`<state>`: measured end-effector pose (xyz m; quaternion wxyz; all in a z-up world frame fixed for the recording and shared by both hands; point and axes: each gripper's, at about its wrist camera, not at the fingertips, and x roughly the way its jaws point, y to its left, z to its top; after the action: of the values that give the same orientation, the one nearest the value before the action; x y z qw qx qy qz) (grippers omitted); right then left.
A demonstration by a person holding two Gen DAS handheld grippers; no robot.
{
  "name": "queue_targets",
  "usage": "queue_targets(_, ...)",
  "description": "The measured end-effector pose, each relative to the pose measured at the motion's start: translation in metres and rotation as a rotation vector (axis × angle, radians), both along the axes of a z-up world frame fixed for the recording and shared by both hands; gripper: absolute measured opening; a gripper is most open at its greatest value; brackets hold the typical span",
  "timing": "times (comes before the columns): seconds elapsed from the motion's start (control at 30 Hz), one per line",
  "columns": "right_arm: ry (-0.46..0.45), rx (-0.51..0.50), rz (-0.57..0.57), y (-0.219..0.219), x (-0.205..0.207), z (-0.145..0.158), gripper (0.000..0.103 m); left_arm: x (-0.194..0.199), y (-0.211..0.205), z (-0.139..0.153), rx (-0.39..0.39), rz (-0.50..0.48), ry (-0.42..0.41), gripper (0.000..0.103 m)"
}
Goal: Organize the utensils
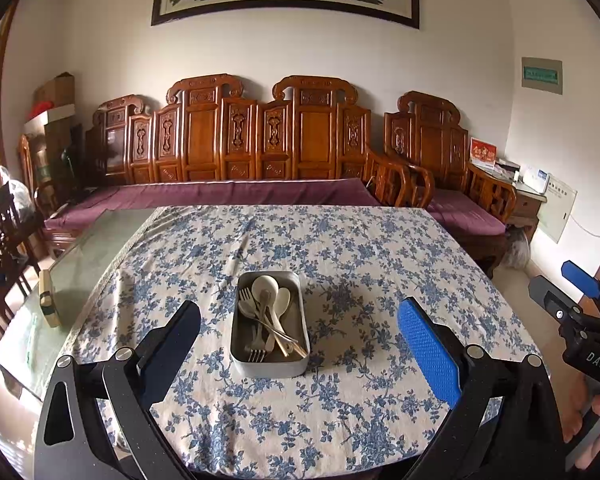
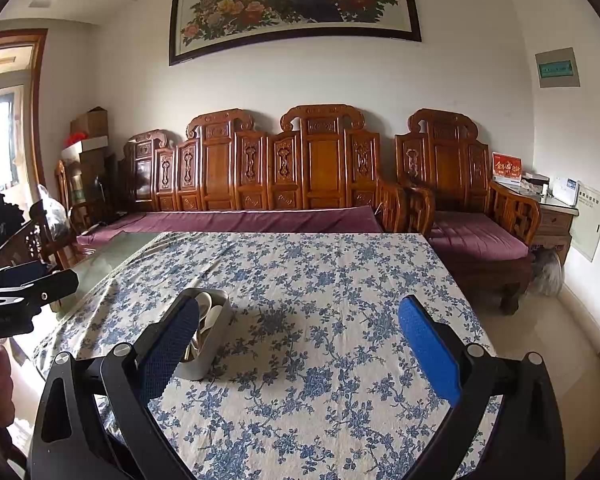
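A rectangular metal tray (image 1: 241, 354) stands on the blue-flowered tablecloth (image 1: 340, 248), holding white spoons (image 1: 265, 285), metal forks (image 1: 256, 350) and chopsticks piled together. My left gripper (image 1: 300, 316) hovers open just above and in front of the tray, nothing between its fingers. The right gripper (image 1: 580, 300) shows at that view's right edge, held by a hand. In the right wrist view my right gripper (image 2: 300, 320) is open over bare cloth, with the tray (image 2: 212, 344) partly hidden behind its left finger (image 2: 168, 344).
A carved wooden sofa (image 1: 260, 140) with purple cushions runs behind the table. Uncovered glass tabletop (image 1: 84, 256) lies left of the cloth, with a small block (image 1: 46, 298) on it. Dark chairs (image 1: 4, 236) stand at the left. A side cabinet (image 2: 556, 216) sits at the right.
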<state>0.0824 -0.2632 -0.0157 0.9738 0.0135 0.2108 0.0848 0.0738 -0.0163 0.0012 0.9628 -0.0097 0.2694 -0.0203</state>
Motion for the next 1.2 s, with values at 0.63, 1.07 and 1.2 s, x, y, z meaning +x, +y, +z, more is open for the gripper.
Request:
queue_targets(0.63,-0.003,-0.003,-0.001,0.0008,-0.0001,0.0013,0.1,-0.002,-0.0043,-0.0007,0.01,-0.007,-0.004,0.095)
queue_targets(1.07,-0.002,-0.006,-0.003,0.0008,-0.0004,0.0022,0.1,-0.0036,-0.006,0.001,0.011,-0.007,-0.006,0.095)
queue_targets(1.2,-0.002,-0.006,0.0,0.0008,-0.0002,0.0023,0.1,-0.0039,-0.0059,0.0025,0.009,-0.009,-0.008,0.095)
